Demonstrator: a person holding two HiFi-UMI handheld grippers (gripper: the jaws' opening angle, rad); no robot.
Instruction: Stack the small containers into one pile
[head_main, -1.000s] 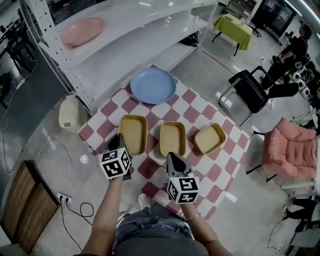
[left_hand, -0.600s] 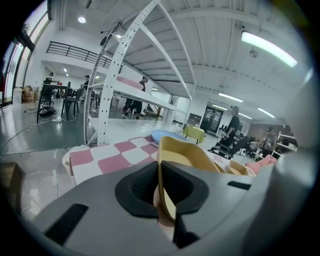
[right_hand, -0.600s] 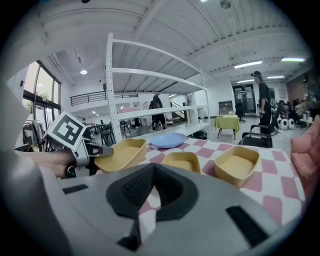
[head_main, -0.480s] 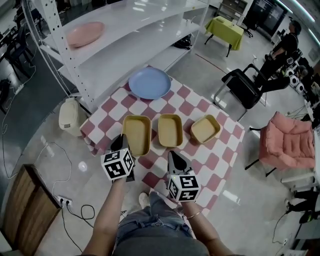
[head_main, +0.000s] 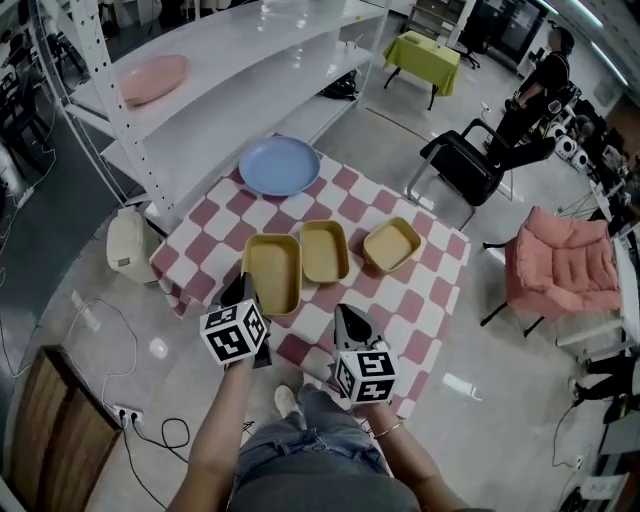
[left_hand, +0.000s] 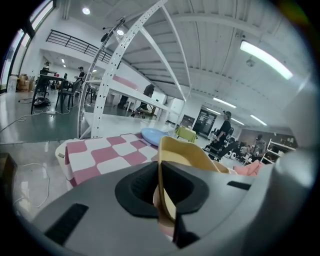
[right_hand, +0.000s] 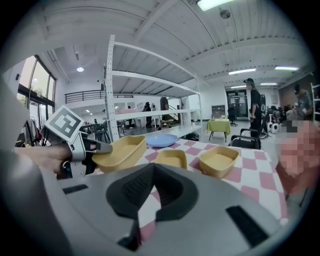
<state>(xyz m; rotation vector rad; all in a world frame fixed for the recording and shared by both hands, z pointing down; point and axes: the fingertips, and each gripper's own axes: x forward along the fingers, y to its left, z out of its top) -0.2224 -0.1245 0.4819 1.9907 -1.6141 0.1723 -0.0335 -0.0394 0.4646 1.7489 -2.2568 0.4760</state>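
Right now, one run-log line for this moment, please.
left gripper: shut on left container rim | right gripper: shut, empty | middle container, right container: apart on table

Three yellow containers (head_main: 324, 250) — one blue plate (head_main: 279, 165), one pink plate (head_main: 153, 79).

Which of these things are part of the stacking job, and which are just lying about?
Part of the job: large yellow container, its rim held by the left gripper; middle yellow container; small yellow container; right gripper, empty.

Just lying about: blue plate; pink plate on the shelf; beige bin; black chair; pink armchair.
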